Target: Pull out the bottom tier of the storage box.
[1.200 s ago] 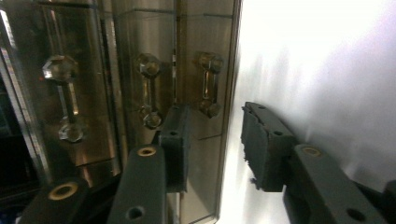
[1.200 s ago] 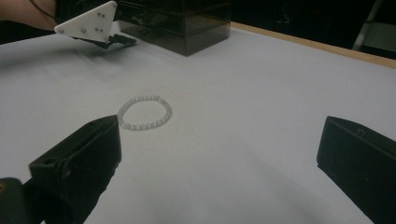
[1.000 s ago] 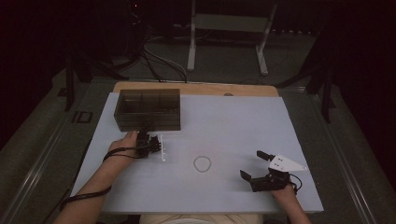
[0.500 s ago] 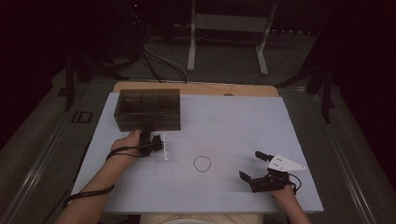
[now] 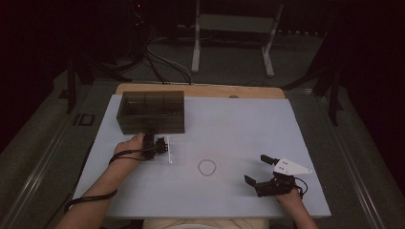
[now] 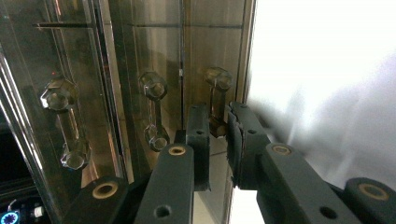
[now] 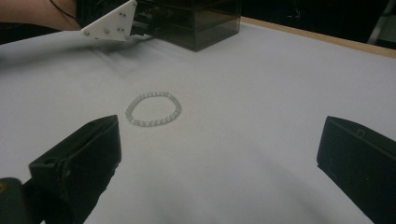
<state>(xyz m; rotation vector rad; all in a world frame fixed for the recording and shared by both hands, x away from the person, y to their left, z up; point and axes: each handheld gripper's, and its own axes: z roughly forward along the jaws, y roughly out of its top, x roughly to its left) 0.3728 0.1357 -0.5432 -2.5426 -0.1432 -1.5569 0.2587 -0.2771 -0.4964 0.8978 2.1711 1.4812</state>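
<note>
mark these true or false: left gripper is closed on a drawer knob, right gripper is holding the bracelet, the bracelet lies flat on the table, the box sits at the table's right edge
1. The left gripper is closed on a knob of the dark drawer box. True.
2. The right gripper holds the bead bracelet. False: its jaws stand open and empty, apart from the bracelet.
3. The bracelet lies flat on the white table. True.
4. The box sits at the table's right edge. False: it stands at the far left.

Two black two-jaw tools are recorded, left tool [image 5: 160, 145] and right tool [image 5: 261, 171], each trailed by a black cable, brass-coloured pins being set in the arms and a pale three-cornered plate being carried.
</note>
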